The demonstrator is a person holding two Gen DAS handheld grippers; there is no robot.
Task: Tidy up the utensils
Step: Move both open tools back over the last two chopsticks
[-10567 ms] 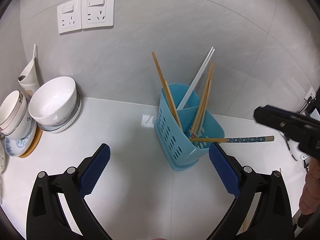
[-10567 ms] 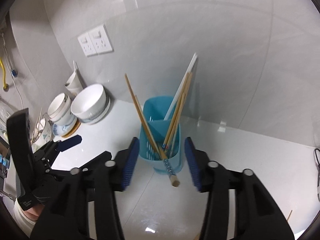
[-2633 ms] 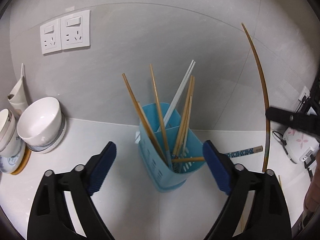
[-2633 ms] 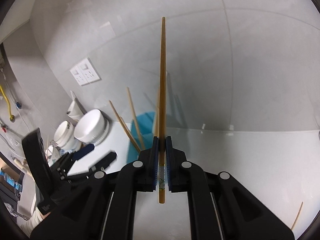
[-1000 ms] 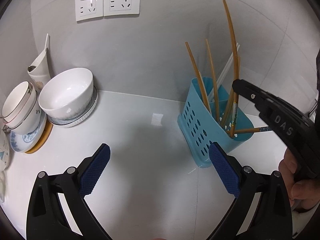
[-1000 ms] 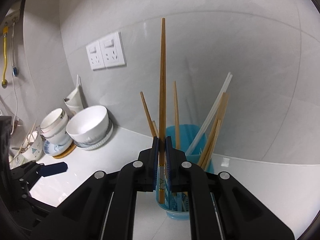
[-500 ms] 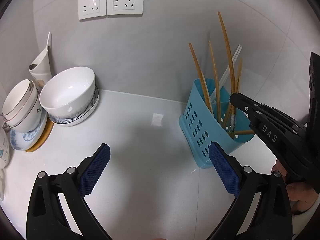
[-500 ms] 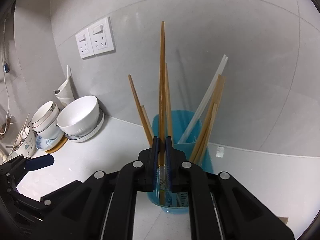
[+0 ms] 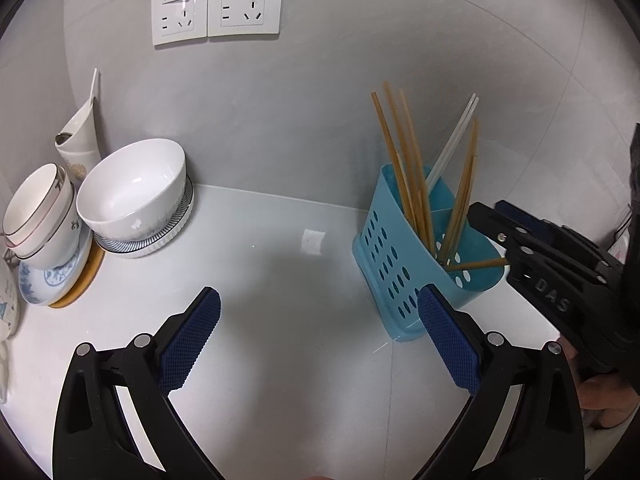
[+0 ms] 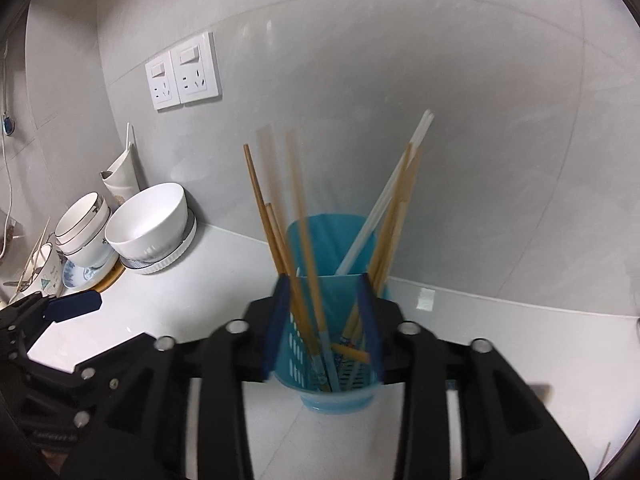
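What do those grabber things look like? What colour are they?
The left gripper is black plastic with two long arms joined by silver screws. Its fingers carry dark blue pads with a bumpy grid texture. The right gripper looks the same: black with blue pads. Its side shows raised letters, "DAS". No cables show.

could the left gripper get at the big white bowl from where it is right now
Probably yes: the left gripper is open and holds nothing, and only bare counter shows between it and the big white bowl.

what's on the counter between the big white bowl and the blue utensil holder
Nothing: in the left wrist view, only bare white countertop lies between the large white bowl and the perforated blue plastic holder.
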